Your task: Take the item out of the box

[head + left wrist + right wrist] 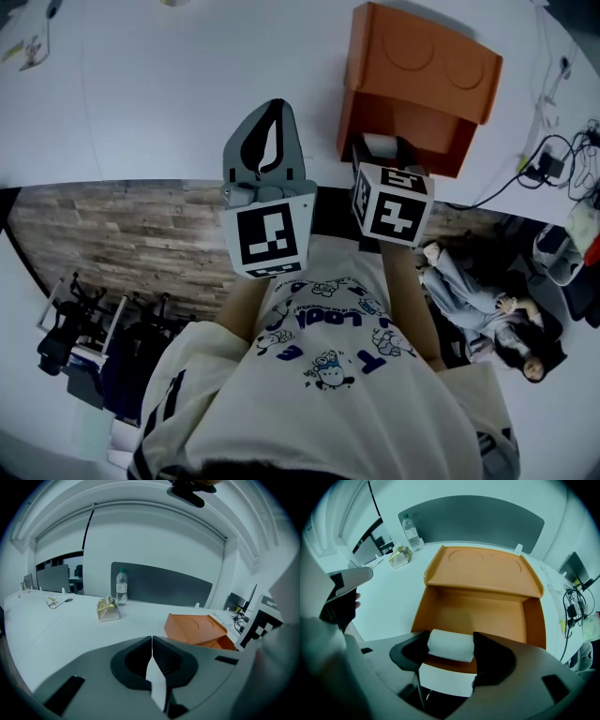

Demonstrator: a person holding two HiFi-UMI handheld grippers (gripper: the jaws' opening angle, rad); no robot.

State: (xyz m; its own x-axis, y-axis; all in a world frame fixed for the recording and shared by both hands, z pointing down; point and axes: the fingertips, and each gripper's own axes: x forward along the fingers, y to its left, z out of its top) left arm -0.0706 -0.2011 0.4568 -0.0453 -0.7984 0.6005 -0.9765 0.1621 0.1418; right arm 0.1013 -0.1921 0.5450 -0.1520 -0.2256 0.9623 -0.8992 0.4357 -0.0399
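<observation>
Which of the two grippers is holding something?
The right gripper, clamped on the white roll; the left gripper is shut with nothing between its jaws.

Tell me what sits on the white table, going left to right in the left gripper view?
Gold bag → water bottle → orange box.

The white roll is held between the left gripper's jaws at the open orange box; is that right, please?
Not quite. The right gripper view shows the white roll held between the right gripper's jaws at the open orange box; the left gripper's jaws are together, empty.
</observation>
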